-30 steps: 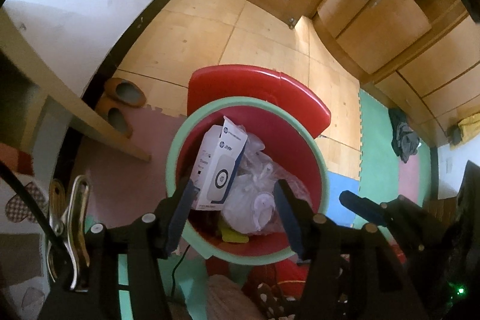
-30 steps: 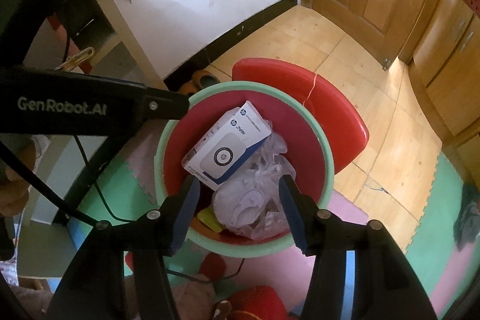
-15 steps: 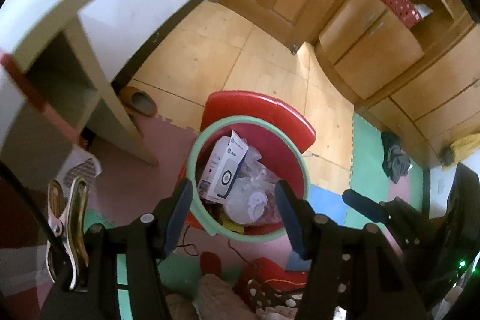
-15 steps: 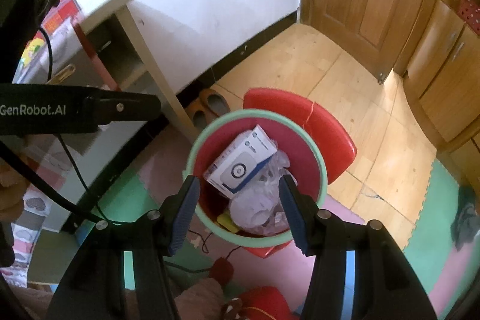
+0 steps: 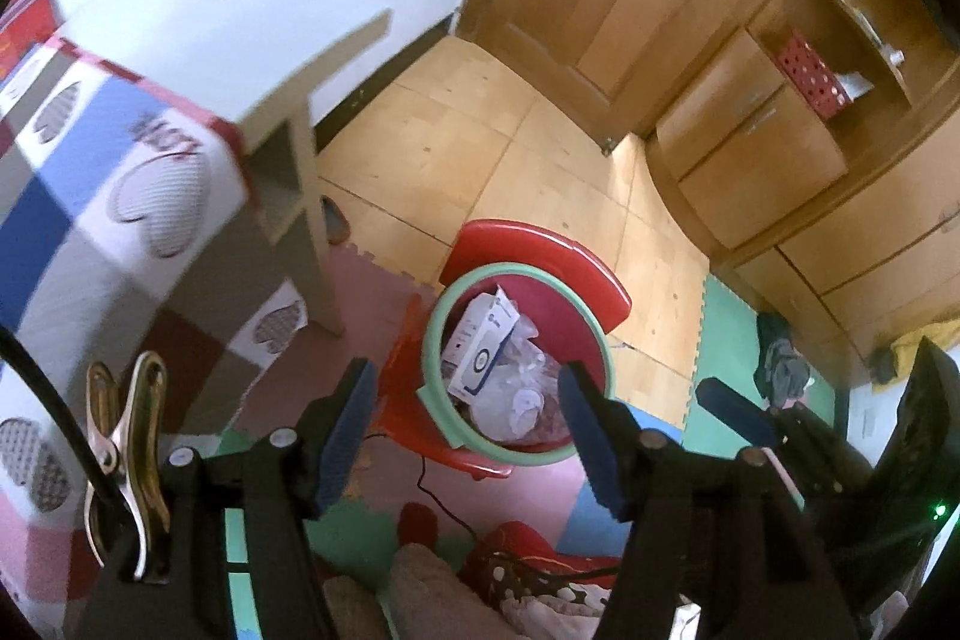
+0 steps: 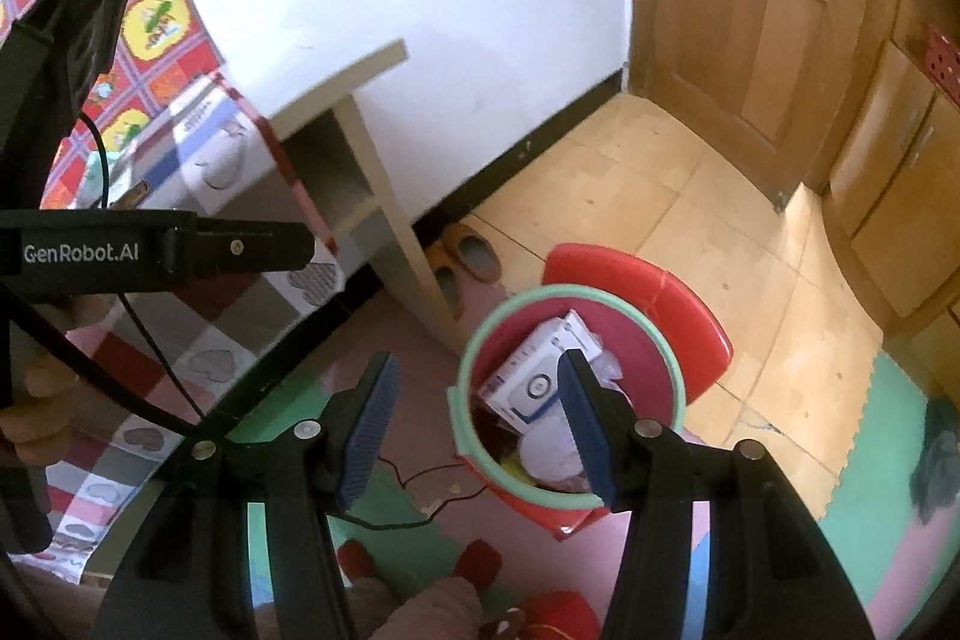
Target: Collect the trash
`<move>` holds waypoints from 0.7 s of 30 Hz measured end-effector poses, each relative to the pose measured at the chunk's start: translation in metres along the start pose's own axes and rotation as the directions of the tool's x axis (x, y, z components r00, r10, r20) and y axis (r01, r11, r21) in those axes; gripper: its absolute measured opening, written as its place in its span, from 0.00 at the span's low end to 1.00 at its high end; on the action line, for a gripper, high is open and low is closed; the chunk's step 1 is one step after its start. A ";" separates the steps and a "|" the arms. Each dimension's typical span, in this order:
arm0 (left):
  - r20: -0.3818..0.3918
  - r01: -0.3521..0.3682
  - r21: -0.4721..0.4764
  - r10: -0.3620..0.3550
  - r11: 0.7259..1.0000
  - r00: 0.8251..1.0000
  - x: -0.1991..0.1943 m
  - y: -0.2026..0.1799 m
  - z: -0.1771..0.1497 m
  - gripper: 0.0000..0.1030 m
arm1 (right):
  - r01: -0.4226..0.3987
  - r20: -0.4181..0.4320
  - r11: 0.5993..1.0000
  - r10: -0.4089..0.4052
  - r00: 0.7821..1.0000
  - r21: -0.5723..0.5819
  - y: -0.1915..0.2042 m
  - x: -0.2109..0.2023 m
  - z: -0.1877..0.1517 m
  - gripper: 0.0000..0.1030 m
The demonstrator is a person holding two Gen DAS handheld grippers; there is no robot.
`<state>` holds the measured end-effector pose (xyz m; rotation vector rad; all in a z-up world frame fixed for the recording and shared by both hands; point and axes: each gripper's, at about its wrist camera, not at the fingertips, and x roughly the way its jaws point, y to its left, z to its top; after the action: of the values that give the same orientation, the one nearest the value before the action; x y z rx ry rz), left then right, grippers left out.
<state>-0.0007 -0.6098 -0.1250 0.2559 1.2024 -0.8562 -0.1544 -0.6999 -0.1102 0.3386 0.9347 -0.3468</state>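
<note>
Trash bin [image 5: 433, 388], red w/ green rim, sits on the foam floor mats, a red lid [image 5: 540, 250] leaning behind it. Inside: white/blue box [image 5: 483, 349] tilted against the far-left wall, crumpled clear plastic [image 5: 519, 394] beside it, a yellow bit low in the pile. Left gripper [image 5: 468, 421] hangs above the bin w/ jaws spread, just been opening wider, nothing btwn them. Right gripper [image 6: 477, 427] also above, jaws apart, empty; its right finger overlaps the box in view. Table w/ heart-pattern cloth [image 5: 120, 184] stands left of bin; slippers [image 6: 465, 259] at the wall under it. Black cable [image 6: 420, 505] runs across the mat in front of bin.
</note>
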 end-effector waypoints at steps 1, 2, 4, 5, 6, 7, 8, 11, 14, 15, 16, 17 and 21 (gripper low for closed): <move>0.002 -0.002 -0.006 0.002 1.000 1.000 -0.004 0.002 -0.001 0.65 | -0.003 0.003 1.000 0.003 1.000 -0.003 0.003 -0.002 0.001 0.54; 0.006 -0.006 -0.016 0.006 1.000 1.000 -0.009 0.007 -0.001 0.65 | -0.005 0.009 1.000 0.005 1.000 -0.009 0.008 -0.004 0.003 0.54; 0.016 -0.014 -0.031 0.015 0.999 1.000 -0.018 0.015 -0.003 0.65 | -0.013 0.020 1.000 0.014 1.000 -0.022 0.018 -0.009 0.007 0.54; 0.021 -0.018 -0.037 0.019 0.999 1.000 -0.022 0.018 -0.004 0.65 | -0.018 0.024 0.999 0.018 1.000 -0.027 0.021 -0.011 0.008 0.54; 0.029 -0.022 -0.045 0.024 0.999 0.999 -0.028 0.022 -0.005 0.65 | -0.023 0.028 0.999 0.024 0.999 -0.034 0.025 -0.013 0.010 0.54; 0.035 -0.026 -0.051 0.028 0.998 0.999 -0.032 0.025 -0.005 0.65 | -0.027 0.031 0.999 0.028 0.999 -0.041 0.029 -0.015 0.012 0.54; 0.044 -0.036 -0.058 0.038 0.998 0.998 -0.039 0.029 -0.006 0.65 | -0.031 0.035 0.998 0.033 0.999 -0.049 0.033 -0.018 0.013 0.54; 0.056 -0.051 -0.065 0.055 0.997 0.997 -0.052 0.037 -0.009 0.65 | -0.044 0.045 0.997 0.047 0.998 -0.071 0.046 -0.024 0.017 0.54; 0.067 -0.061 -0.086 0.066 0.994 0.996 -0.067 0.048 -0.012 0.65 | -0.055 0.055 0.994 0.061 0.997 -0.093 0.059 -0.031 0.022 0.54; 0.070 -0.063 -0.093 0.070 0.994 0.995 -0.072 0.052 -0.013 0.65 | -0.060 0.058 0.993 0.066 0.996 -0.100 0.065 -0.032 0.023 0.54; 0.072 -0.066 -0.097 0.073 0.993 0.995 -0.075 0.056 -0.014 0.65 | -0.064 0.061 0.992 0.071 0.996 -0.106 0.069 -0.034 0.024 0.54; 0.077 -0.071 -0.105 0.079 0.992 0.994 -0.081 0.060 -0.015 0.65 | -0.071 0.064 0.991 0.079 0.995 -0.114 0.074 -0.035 0.026 0.54; 0.094 -0.082 -0.136 0.095 0.987 0.991 -0.098 0.078 -0.019 0.65 | -0.088 0.074 0.986 0.099 0.992 -0.144 0.094 -0.040 0.031 0.54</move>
<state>0.0309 -0.5028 -0.0646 0.1565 1.1405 -0.7012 -0.1136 -0.6237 -0.0474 0.2368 0.8555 -0.2058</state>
